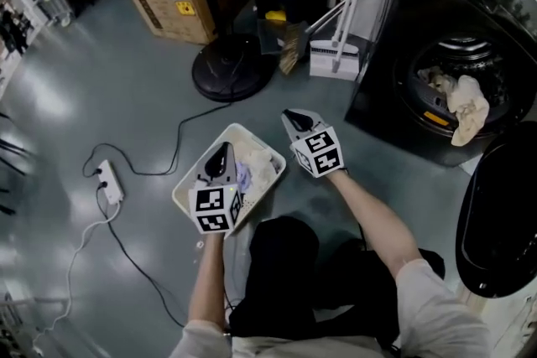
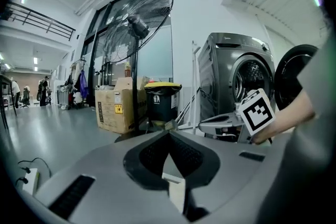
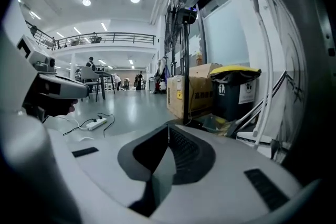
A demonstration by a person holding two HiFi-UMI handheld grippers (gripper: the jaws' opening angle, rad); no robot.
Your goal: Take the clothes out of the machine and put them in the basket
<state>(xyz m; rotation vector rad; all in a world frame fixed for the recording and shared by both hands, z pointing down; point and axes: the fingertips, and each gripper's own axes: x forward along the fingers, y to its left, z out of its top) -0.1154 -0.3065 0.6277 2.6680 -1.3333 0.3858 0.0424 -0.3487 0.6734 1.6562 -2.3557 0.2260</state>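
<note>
Looking right, I see the machine [image 1: 394, 54] with its door open. The basket [image 1: 189, 179] sits low in the middle, partly filled. Clothes [image 1: 466, 105] spill from the drum at the right. My right gripper [image 1: 290, 115] and left gripper [image 1: 220, 155] are both pressed together, holding nothing — so I should open the right one wide, then grab a big bunch.
</note>
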